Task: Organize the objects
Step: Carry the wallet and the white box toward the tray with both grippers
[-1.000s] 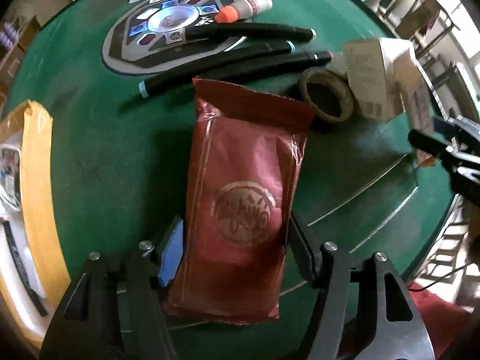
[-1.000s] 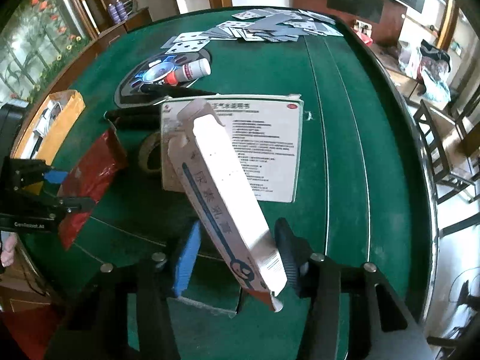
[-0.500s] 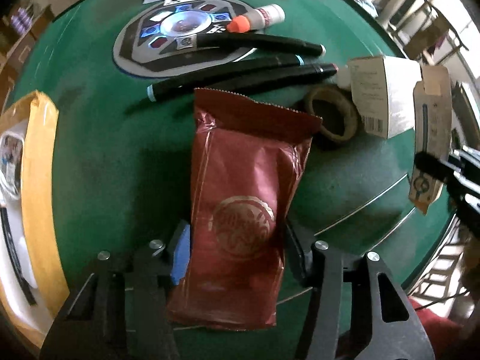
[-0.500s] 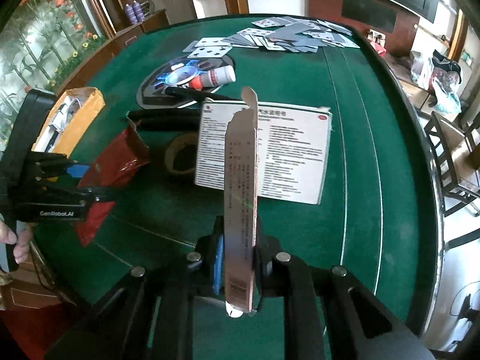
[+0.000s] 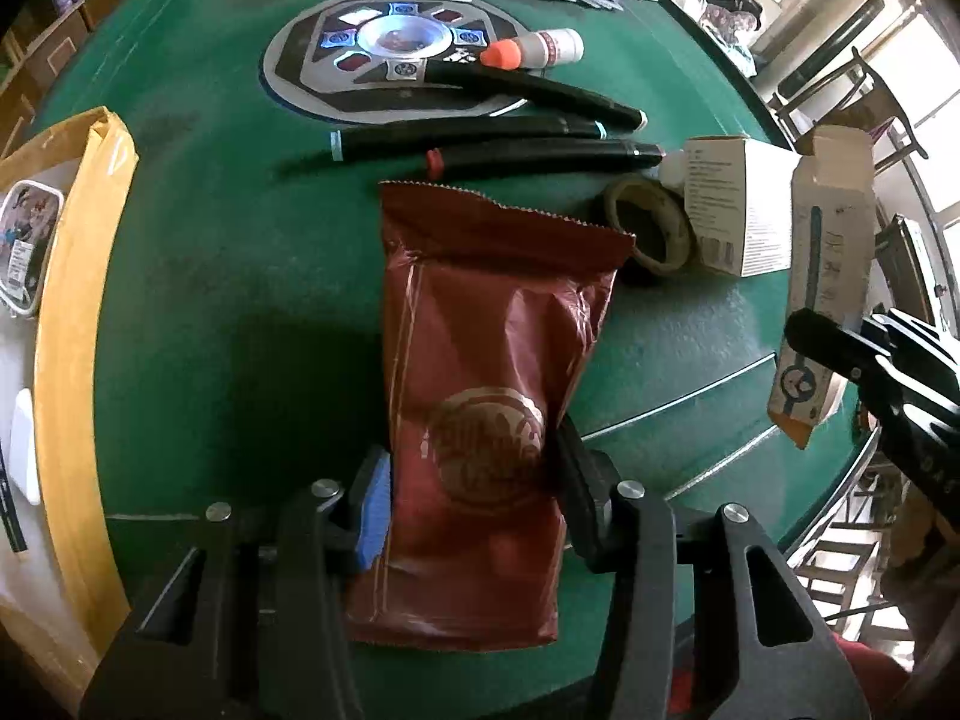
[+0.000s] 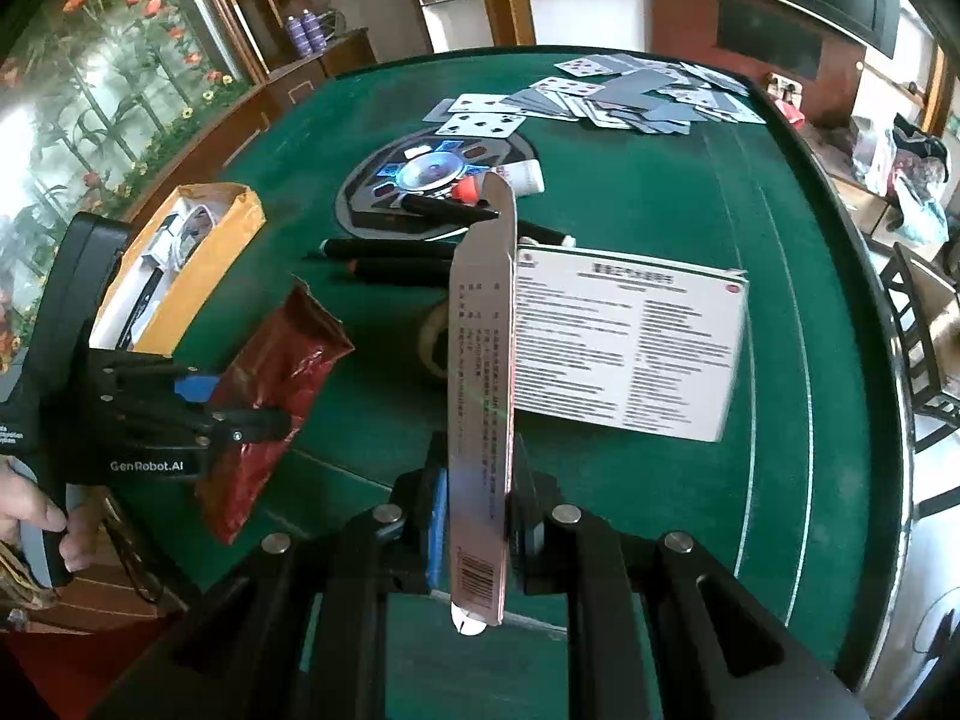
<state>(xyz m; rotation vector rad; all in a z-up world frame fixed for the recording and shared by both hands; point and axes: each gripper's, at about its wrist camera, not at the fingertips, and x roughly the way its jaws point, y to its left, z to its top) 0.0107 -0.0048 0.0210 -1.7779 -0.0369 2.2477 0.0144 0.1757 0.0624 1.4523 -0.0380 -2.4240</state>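
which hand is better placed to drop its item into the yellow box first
Left, probably. The left gripper holds the red pouch right beside the yellow box, while the right gripper with its flattened carton sits farther across the green table.

The left gripper [image 6: 240, 408] housing reads "GenRobot.AI"

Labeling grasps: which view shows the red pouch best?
Left wrist: the red pouch fills the centre, whole, with the left gripper closed on it. Right wrist shows it small at the left edge, partly hidden.
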